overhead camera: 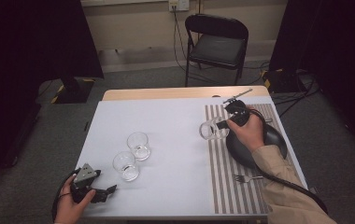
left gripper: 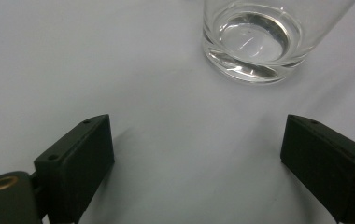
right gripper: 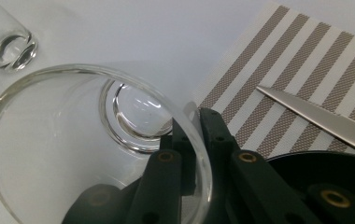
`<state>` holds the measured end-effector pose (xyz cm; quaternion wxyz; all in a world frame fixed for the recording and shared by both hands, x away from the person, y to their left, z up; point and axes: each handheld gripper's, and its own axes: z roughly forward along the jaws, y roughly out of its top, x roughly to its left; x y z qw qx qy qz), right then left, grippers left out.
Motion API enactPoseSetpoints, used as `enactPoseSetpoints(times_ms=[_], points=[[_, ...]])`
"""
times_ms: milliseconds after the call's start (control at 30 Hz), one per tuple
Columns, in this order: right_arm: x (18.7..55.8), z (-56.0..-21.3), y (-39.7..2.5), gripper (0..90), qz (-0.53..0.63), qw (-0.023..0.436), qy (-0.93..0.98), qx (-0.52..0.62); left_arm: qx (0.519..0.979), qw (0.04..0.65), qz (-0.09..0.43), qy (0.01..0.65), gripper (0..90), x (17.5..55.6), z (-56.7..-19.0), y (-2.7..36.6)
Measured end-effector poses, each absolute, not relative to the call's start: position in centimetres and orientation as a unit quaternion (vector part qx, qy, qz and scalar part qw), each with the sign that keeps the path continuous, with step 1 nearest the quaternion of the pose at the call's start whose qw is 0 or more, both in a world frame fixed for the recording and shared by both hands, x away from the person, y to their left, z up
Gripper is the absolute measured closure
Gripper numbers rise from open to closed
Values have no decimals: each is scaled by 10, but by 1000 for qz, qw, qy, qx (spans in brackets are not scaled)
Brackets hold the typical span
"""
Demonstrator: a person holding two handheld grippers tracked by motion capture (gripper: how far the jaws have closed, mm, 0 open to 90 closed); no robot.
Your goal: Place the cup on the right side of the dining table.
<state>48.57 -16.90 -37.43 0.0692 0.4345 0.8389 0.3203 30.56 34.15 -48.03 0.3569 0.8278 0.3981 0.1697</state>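
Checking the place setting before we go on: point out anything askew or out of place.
One glass is tipped on its side above the table, pinched by its rim in the right gripper at the striped placemat's left edge. The other two glasses stand upright. No spill or damage shows.

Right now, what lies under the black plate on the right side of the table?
The round black plate rests on a grey-and-white striped placemat, whose stripes show around it. The hand and right tool, shut on a clear glass tumbler, cover part of the plate; the mat beneath is hidden.
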Motion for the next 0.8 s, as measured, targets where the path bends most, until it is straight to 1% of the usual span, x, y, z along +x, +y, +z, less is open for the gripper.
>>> enactPoseSetpoints(times_ms=[200, 233, 433, 500, 733, 800], points=[[489, -374, -174, 859, 316, 77, 835, 443, 828, 357, 170, 398, 88, 306, -480, 342], [490, -374, -175, 859, 311, 72, 837, 445, 828, 357, 170, 398, 88, 306, -480, 341], [493, -378, -178, 860, 303, 81, 836, 450, 828, 357, 170, 398, 88, 306, -480, 341], [494, -380, -179, 859, 303, 76, 836, 451, 828, 357, 170, 398, 88, 306, -480, 342], [497, -384, -182, 860, 297, 87, 834, 457, 828, 357, 170, 398, 88, 306, -480, 342], [497, -386, -183, 859, 293, 85, 833, 461, 828, 357, 170, 398, 88, 306, -480, 341]])
